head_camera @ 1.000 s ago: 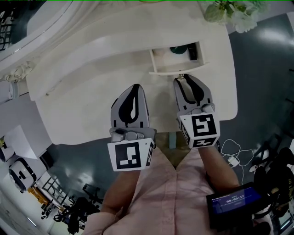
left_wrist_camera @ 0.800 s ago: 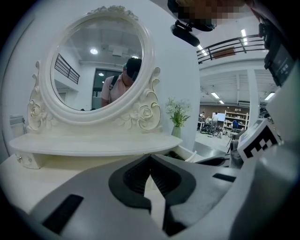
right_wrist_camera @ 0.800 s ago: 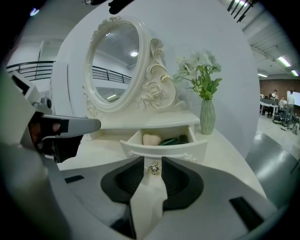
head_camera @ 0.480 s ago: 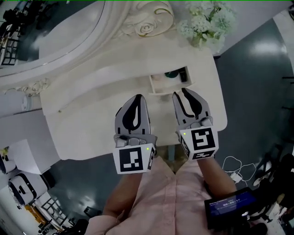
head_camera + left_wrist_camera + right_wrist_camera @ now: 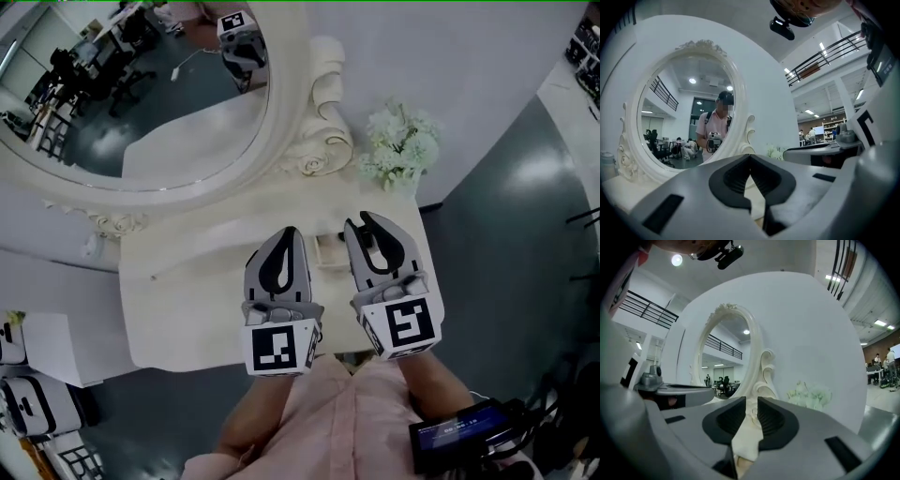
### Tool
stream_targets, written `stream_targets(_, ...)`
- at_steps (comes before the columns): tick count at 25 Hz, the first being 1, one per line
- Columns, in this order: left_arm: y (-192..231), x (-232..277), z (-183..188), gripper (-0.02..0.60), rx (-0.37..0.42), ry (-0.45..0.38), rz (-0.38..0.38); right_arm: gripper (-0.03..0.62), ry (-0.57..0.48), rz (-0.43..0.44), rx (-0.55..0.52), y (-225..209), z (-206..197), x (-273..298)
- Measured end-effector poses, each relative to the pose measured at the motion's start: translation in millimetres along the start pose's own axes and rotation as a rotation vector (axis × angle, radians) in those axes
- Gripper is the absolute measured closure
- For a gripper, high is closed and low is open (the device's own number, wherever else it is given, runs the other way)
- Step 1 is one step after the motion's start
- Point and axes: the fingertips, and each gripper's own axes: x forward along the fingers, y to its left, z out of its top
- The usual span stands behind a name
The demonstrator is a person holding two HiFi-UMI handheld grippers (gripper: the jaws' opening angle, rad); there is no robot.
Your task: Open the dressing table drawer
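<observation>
Drawer (image 5: 328,251) open — toward person (image 5: 323,412), long axis crosswise (half hidden)

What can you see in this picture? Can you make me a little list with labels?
Place: white dressing table with an oval mirror
Flowers: pale bunch right of the mirror's frame
Left tongs: shut, empty
Right tongs: closing, tips apart, nothing between them
Drawer: pulled out, showing between the two tongs
Person: pink shirt, holding both tongs
</observation>
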Motion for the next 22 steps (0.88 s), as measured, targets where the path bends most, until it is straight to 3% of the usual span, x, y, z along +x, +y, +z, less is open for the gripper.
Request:
stream_targets(8,0.5,2.8,37.5,0.560,0.042,-0.090,0.025,0.556,-0.094,0.031,-0.040,5.1,42.6,0.3)
stream_targets(22,1.6,-0.1,34.0,0.560,0.021,-0.091,0.065,0.576,-0.105,0.065,-0.074,12.5,40.5,-2.4)
